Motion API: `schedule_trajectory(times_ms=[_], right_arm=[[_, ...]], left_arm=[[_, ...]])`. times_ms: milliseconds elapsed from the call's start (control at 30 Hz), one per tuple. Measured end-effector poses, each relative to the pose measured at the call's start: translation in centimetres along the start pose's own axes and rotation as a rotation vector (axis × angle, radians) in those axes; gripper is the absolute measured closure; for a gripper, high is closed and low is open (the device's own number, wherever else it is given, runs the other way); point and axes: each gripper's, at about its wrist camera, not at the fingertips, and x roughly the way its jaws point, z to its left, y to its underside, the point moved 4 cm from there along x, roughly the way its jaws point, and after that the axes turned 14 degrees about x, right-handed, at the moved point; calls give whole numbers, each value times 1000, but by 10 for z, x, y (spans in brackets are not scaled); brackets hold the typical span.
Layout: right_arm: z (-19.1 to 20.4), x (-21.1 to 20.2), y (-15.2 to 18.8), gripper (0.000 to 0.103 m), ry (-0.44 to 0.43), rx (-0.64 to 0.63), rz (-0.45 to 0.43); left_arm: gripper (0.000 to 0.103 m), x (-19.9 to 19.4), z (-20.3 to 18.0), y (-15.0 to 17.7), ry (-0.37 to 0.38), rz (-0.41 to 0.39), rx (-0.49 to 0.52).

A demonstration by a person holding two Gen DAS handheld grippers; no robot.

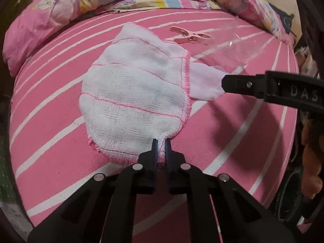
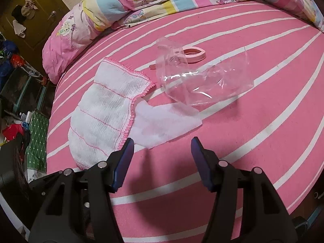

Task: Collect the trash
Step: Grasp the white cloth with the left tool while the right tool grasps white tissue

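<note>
A: Left wrist view?
B: The left tool (image 1: 161,143) pinches the near edge of the cloth (image 1: 133,93) on the bed (image 1: 50,141); a tissue (image 1: 204,83) lies just beside (right tool (image 1: 239,85) over it).
A: Right wrist view?
B: The right tool (image 2: 162,141) gapes wide above the tissue (image 2: 162,125); a bag (image 2: 198,77) rests beyond, covering part of a clip (image 2: 195,53).

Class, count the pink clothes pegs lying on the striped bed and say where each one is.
1. The pink peg lies on the striped sheet beyond the white cloth, partly behind the clear plastic bag. Another could be hidden under the bedding.
</note>
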Motion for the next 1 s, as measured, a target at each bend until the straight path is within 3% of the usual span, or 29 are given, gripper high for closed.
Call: schedule_trajectory(times_ms=[500, 533, 600, 633, 1000], right_arm=[[13, 32, -6, 54, 40, -85, 14], [13, 33, -6, 58, 55, -99, 6], [12, 35, -6, 99, 67, -102, 12], [11, 35, -5, 102, 64, -98, 13], [4, -2, 5, 102, -13, -33, -36]], left_arm=[[98, -45, 47, 9, 244, -169, -398], [98, -45, 50, 8, 255, -174, -413], [98, -47, 55, 8, 287, -191, -452], [98, -48, 57, 7, 296, -198, -467], [98, -75, 83, 17, 423, -305, -665]])
